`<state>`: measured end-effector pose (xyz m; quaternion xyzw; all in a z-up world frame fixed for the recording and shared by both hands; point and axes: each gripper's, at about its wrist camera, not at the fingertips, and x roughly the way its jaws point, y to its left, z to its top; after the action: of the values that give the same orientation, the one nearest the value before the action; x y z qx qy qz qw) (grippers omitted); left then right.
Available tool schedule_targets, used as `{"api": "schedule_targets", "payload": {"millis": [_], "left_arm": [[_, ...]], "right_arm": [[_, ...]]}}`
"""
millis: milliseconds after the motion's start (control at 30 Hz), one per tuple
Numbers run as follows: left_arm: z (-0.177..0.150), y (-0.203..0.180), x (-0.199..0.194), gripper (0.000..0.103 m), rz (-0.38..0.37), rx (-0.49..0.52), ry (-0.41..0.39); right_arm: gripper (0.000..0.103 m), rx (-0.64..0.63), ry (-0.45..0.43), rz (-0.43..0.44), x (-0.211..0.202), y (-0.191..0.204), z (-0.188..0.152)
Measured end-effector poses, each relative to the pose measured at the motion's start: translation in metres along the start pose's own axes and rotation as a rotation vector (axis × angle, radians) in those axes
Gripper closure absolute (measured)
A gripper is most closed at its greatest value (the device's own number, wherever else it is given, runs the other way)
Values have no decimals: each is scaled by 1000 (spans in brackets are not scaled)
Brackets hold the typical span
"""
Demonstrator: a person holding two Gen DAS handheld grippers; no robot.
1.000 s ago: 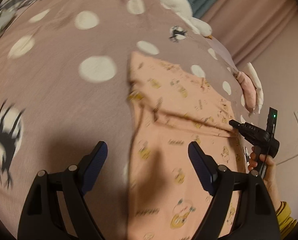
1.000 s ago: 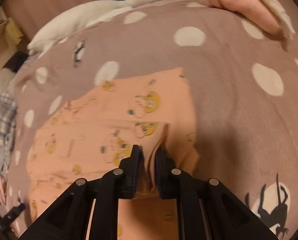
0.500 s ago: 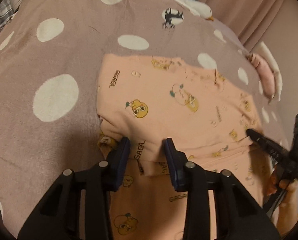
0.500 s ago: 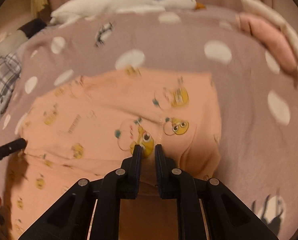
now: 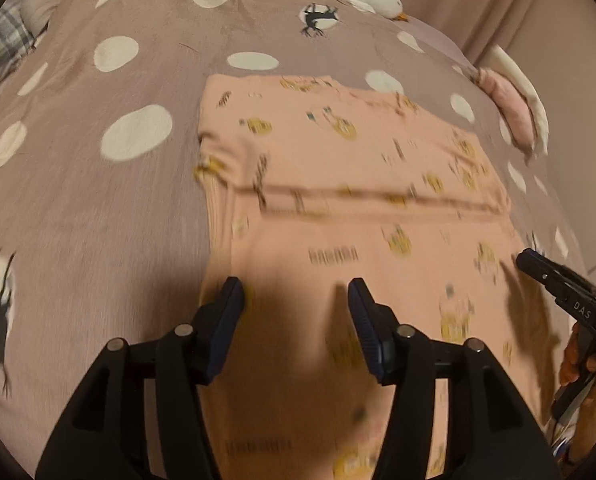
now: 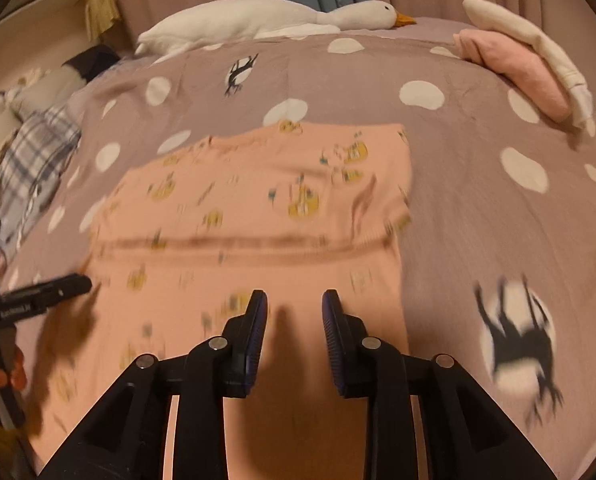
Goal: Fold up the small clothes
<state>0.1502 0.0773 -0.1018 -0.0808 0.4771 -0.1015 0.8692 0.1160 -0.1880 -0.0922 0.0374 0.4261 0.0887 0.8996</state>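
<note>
The peach printed garment (image 5: pixel 358 208) lies flat on the dotted bedspread (image 5: pixel 97 208), its far part folded over, just ahead of both tools. The left gripper (image 5: pixel 295 312) has just been opening, jaws apart and empty above the cloth. The right gripper (image 6: pixel 293 320) likewise has just parted, holding nothing.

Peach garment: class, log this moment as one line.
garment: peach garment folded once on bedspread | left claw: open, just released | right claw: open, just released

"DAS" in white on the black two-finger right gripper (image 5: pixel 556 280); print on the peach cartoon-patterned garment (image 5: pixel 338 216) too blurred to read.
</note>
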Motion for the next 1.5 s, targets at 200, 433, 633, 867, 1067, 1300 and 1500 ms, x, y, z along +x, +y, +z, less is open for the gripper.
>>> {"api": "schedule_targets", "payload": {"millis": [200,433,633,867,1067,1300,1500], "left_arm": [[-39,-16,-13,47,41,70,15],[-74,-26,-27,43,78,114,12],[-92,-28,-42,43,91,108,21],[-103,-25,-55,39,97,75,25],[-106,-22,-62,29,110,55,20],[-108,-1,-70,25,23,-33,38],[-111,28,-74,25,-244,-172,85]], "right_arm": [[75,-18,51,5,-15,7,-35],[74,-26,83,-15,-31,14,-65],[68,20,71,16,-56,11,-82],[53,91,31,6,-78,-4,-94],[53,166,21,5,-84,-18,-98],[52,242,49,19,-84,-37,-103],[52,328,104,128,-85,-60,-112]]}}
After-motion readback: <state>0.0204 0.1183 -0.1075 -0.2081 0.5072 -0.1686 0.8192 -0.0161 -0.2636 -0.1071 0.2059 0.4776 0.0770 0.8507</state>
